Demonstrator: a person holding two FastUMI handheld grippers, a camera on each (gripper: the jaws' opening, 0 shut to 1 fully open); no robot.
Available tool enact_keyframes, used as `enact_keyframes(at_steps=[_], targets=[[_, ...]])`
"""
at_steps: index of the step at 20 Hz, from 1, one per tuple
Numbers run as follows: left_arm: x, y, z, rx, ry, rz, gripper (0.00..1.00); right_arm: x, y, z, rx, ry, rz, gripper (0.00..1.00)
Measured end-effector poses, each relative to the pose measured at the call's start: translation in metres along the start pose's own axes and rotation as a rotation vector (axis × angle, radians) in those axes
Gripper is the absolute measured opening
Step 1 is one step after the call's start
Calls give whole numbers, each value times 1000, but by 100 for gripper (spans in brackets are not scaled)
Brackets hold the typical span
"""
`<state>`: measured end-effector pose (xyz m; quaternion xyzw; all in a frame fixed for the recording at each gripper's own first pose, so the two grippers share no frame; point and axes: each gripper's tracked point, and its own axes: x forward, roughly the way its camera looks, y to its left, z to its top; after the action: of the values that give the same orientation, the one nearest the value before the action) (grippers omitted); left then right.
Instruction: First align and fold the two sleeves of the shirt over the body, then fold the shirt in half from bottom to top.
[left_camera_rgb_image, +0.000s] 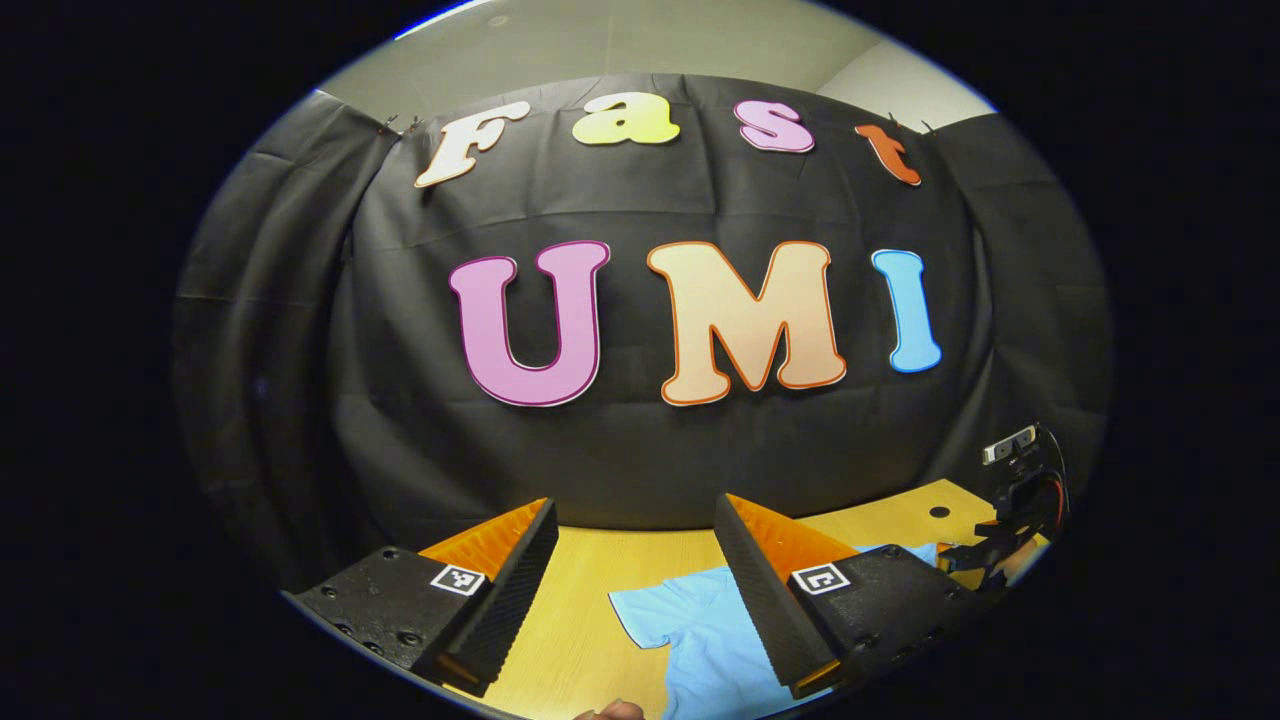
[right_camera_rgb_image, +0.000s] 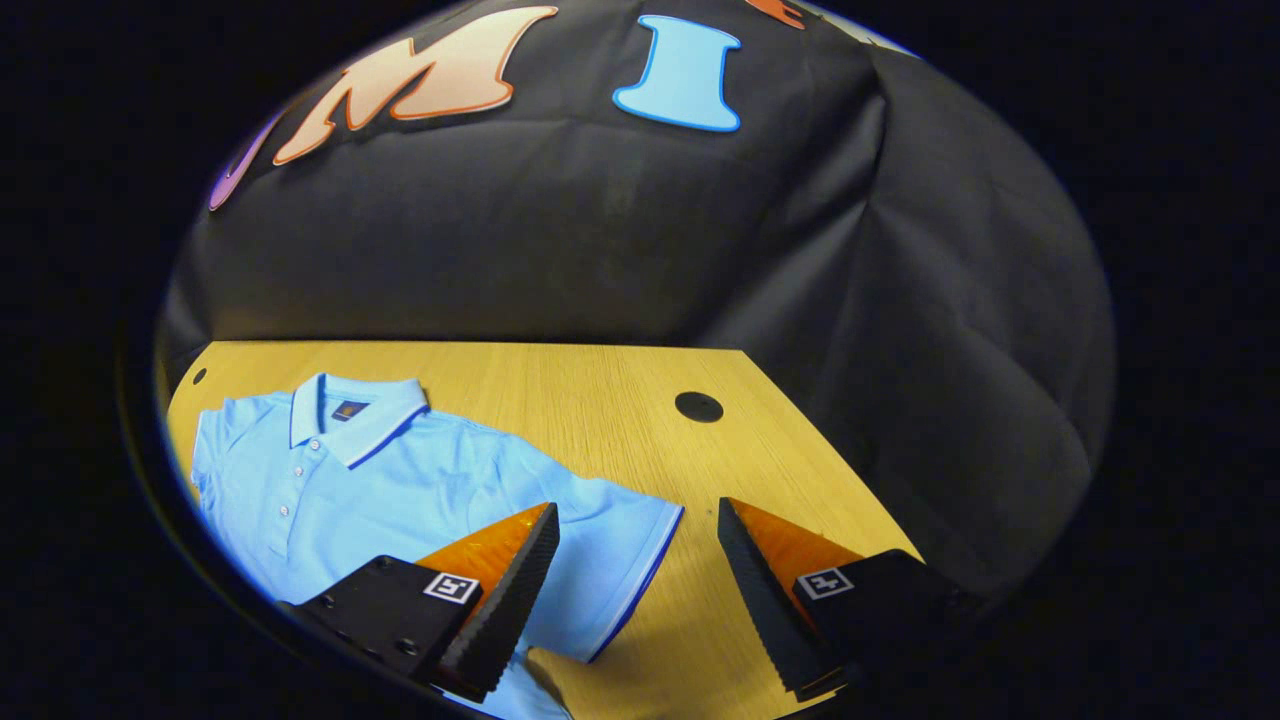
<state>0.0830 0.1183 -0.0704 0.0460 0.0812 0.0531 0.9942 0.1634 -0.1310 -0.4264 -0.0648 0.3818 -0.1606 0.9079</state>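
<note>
Right gripper view, lower left: table (right_camera_rgb_image: 600, 390) with the shirt (right_camera_rgb_image: 400, 490) lying flat, sleeve (right_camera_rgb_image: 610, 560) still out, nothing folded yet. Right gripper (right_camera_rgb_image: 635, 560) spread wide; left gripper (left_camera_rgb_image: 635, 560) too, both empty.

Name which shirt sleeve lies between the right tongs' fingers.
The sleeve spread on the table, on the far side from the button placket, its dark-trimmed cuff facing the right tongs.
</note>
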Motion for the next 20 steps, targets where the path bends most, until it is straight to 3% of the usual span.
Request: enact_keyframes(at_steps=[6,10,11,12,15,17,18,20], targets=[[8,-11,-5,7,17,-24,95,16,2,-31,58,116,6,100],[9,-17,-2,16,9,-38,93,20,17,-44,145,191,79,98],[9,-18,-3,15,10,-41,93,20,20,-45,156,196,93,82],[9,-19,-3,14,14,-43,93,23,20,-43,151,179,98,76],[8,-22,-7,3,27,-51,96,19,29,-40,175,182,124,34],[8,-20,-8,0,32,-46,96,22,32,-39,202,190,121,12],[7,-17,-7,-1,32,-44,96,23,34,-38,211,193,124,3],[7,-13,-7,0,31,-36,96,18,38,-28,223,183,140,3]])
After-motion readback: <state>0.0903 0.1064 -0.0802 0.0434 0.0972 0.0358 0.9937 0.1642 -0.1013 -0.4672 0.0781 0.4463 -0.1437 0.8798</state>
